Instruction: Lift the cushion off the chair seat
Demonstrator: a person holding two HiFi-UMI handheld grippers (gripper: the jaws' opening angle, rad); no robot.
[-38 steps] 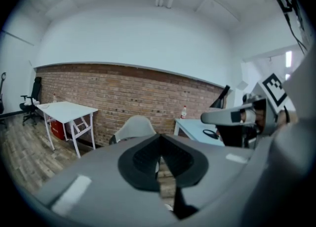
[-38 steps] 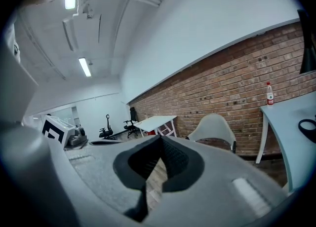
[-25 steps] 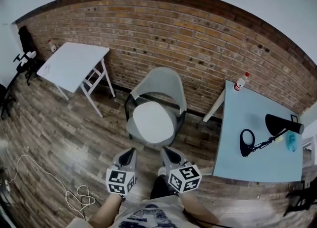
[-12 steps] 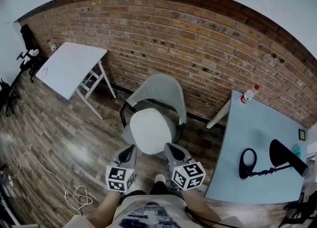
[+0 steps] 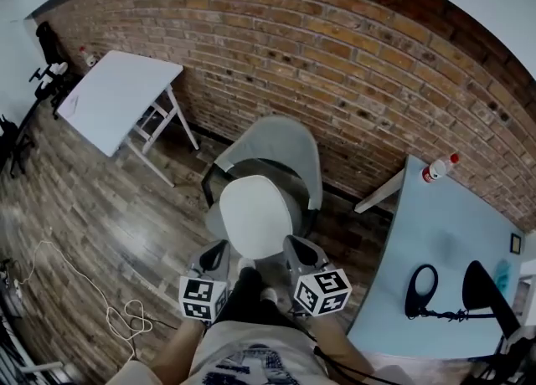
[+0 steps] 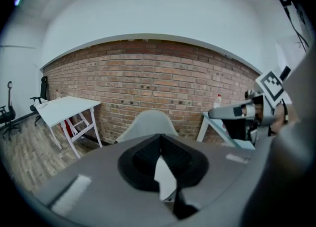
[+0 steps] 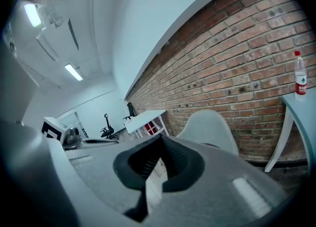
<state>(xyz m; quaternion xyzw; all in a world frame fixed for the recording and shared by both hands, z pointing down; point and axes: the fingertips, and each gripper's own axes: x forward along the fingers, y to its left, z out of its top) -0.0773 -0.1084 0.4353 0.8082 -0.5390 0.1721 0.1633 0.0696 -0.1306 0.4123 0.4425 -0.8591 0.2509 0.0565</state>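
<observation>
At the front edge of the chair, the left gripper and the right gripper now flank the near rim of the white cushion, which lies flat on the seat, squarely in place. A second earlier both grippers hung well short of the chair, with bare wooden floor between their tips and the seat. Since then the person has stepped in, and the chair has come closer and nearer the middle of the head view. Whether either tip touches the cushion cannot be told.

Each gripper view shows its dark pads pressed together with nothing between them, as they were throughout the approach. For the task this reads as the end of the reach. The lift has not begun, and the jaws would probably have to part before they could take the cushion's edge.

Little writing can be read. The red-capped bottle on the pale blue tabletop carries a label with red lettering too small to make out. The marker cubes show only black-and-white square patterns. Print on the person's shirt is illegible.
</observation>
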